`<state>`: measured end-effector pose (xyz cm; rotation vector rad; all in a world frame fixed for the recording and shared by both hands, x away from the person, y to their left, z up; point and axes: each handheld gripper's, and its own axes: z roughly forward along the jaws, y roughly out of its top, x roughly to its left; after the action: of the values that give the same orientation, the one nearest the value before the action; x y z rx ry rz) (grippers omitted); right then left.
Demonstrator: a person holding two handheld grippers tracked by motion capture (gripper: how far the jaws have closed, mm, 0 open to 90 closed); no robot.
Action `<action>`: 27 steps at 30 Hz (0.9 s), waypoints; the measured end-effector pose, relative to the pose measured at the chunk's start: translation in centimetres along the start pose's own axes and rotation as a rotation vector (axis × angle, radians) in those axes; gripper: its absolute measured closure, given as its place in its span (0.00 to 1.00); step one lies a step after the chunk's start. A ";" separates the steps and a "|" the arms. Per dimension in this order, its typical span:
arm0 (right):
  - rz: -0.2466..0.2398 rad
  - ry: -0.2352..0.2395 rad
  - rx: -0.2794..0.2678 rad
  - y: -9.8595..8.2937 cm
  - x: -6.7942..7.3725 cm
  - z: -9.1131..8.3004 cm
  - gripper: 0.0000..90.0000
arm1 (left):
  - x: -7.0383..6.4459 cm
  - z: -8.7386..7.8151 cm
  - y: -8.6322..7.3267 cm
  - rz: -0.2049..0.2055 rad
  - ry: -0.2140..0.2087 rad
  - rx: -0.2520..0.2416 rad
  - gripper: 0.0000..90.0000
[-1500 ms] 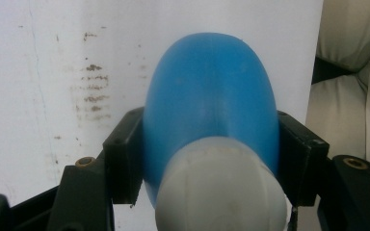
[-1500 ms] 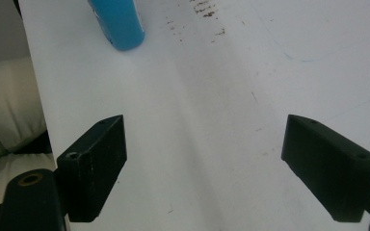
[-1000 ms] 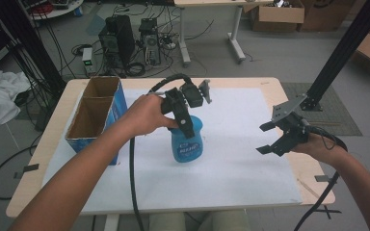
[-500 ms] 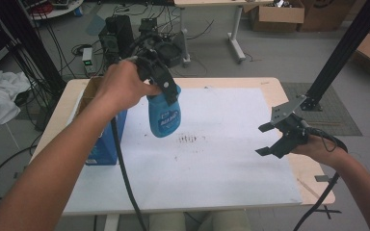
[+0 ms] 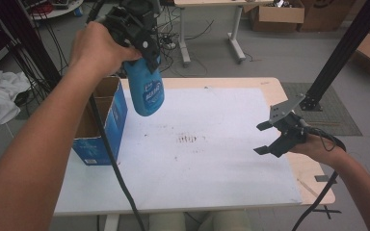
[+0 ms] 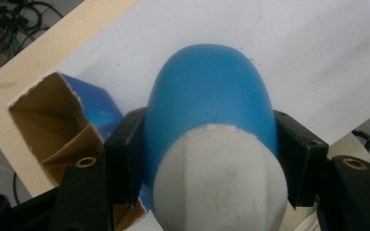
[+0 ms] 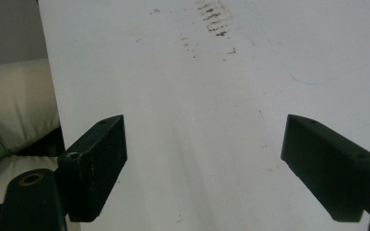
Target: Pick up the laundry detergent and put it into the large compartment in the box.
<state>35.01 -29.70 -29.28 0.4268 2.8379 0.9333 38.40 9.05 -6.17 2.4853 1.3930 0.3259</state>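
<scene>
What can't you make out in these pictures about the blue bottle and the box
- Blue bottle: its top, high view, hidden by the left gripper and hand; label print too small.
- Bottle's lower end, left gripper view: cut off by the bottom edge, blurred.
- Cardboard box: its inside, high view, partly hidden by the forearm.

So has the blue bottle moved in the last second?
Yes. The bottle has risen off the sheet and gone left, toward the box.
</scene>
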 end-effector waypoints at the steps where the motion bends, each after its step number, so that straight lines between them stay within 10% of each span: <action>1: -0.004 0.000 -0.002 0.1 0.1 0.1 0.18 | 0.2 -0.2 0.0 -0.018 0.006 0.000 0.43; 20: -0.014 0.008 -0.011 0.2 0.2 0.2 0.18 | 6.7 -3.7 -3.6 -0.355 0.163 -0.089 0.43; 27: -0.018 0.008 -0.007 0.4 0.2 0.1 0.18 | 8.3 -2.9 -5.2 -0.411 0.229 -0.088 0.43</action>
<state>34.94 -29.23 -29.14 0.3966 2.8398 0.9438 37.55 19.08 -4.73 2.0744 1.8877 0.5780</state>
